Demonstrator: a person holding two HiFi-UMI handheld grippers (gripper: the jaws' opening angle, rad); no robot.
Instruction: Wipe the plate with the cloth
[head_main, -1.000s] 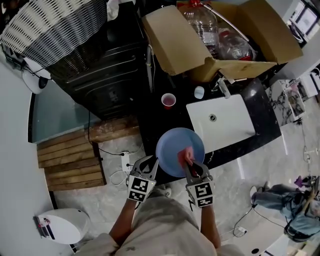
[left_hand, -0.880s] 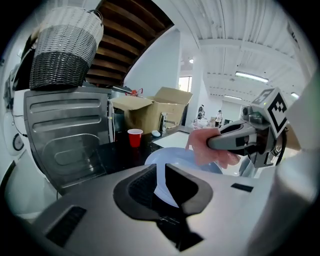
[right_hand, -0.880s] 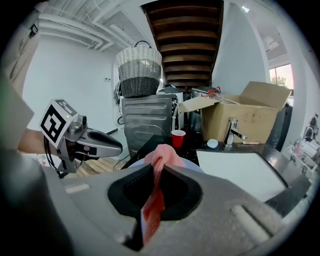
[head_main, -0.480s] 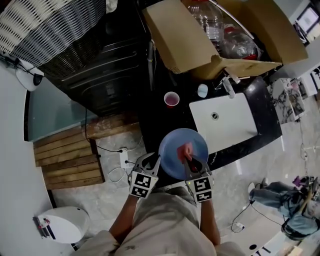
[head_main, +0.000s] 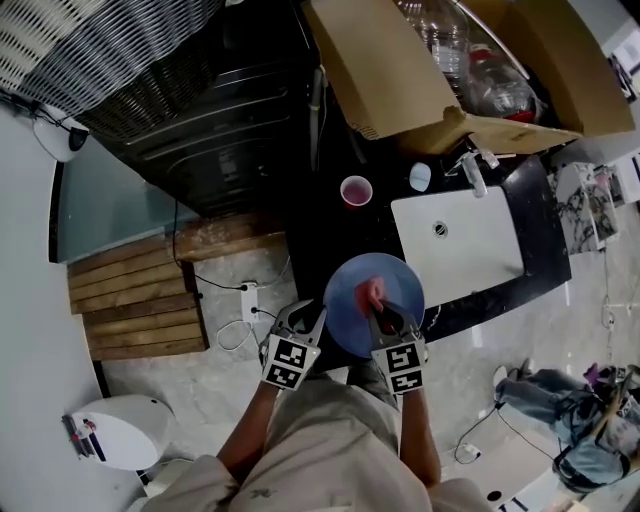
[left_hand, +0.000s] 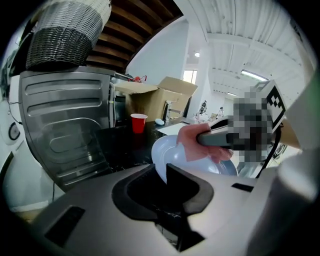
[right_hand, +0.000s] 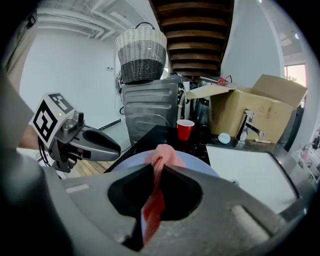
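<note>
The left hand-held gripper (head_main: 308, 320) is closed on the left rim of the blue plate (head_main: 348, 290), held over the near edge of the bench (head_main: 325, 225). The right hand-held gripper (head_main: 386, 320) pinches the pink cloth (head_main: 372, 296), which touches the plate's face.

A home kitchen or utility corner: a glossy black counter (head_main: 338, 240) holds a white rectangular sink (head_main: 480, 255) with a chrome tap (right_hand: 246, 124), beside a grey steel appliance (right_hand: 150, 107) topped by a woven wicker basket (right_hand: 141, 52)
</note>
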